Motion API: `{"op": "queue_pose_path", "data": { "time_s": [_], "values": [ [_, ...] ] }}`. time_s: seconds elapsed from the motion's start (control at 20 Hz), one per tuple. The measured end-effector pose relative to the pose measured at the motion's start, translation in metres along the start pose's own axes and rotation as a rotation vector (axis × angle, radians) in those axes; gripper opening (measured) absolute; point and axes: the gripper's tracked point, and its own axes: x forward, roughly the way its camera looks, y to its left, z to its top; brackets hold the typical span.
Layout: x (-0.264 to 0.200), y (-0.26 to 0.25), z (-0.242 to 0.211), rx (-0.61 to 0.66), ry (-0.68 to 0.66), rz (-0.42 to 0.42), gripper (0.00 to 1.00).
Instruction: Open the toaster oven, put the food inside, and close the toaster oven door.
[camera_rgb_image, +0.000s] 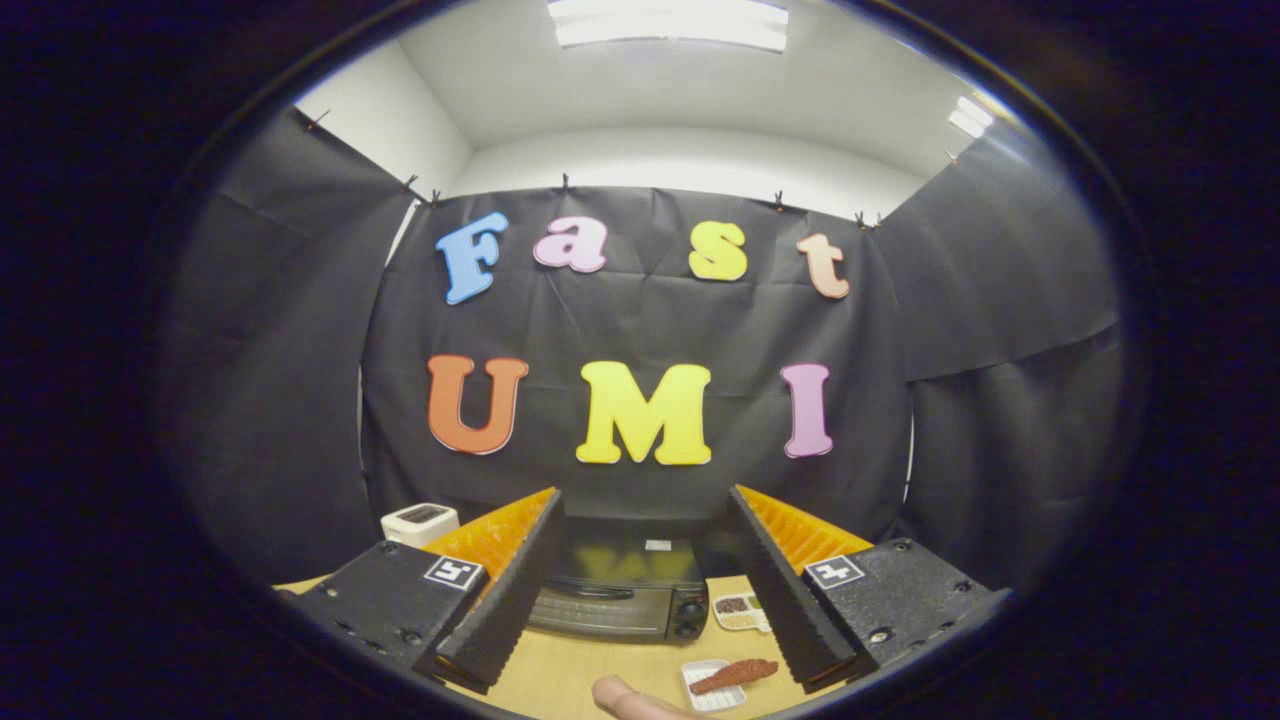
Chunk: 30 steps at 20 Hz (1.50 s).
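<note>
A black toaster oven (622, 592) stands on the wooden table beyond my fingers, its glass door closed. A reddish-brown piece of food (735, 675) lies on a small white tray (708, 688) nearer to me, just inside the right finger (785, 590). My gripper (640, 505) is open and held high above the table, with nothing between its fingers. The oven shows in the gap between them.
A white toaster (420, 522) stands behind the left finger. A small plate with mixed food (740, 611) lies right of the oven. A person's fingertip (628, 700) rests on the table (570, 675) close to me, left of the white tray.
</note>
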Motion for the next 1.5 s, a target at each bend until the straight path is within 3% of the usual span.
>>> {"op": "queue_pose_path", "data": {
  "time_s": [0.35, 0.65, 0.85, 1.3, 1.5],
  "values": [
    [0.119, 0.045, -0.108, 0.001, 0.226, 0.044, 1.00],
    [0.174, 0.063, -0.196, 0.040, 0.406, 0.027, 1.00],
    [0.199, 0.066, -0.214, 0.026, 0.409, -0.017, 1.00],
    [0.219, 0.078, -0.236, 0.059, 0.496, 0.008, 1.00],
    [0.207, 0.078, -0.235, 0.085, 0.516, 0.029, 1.00]
  ]
}}
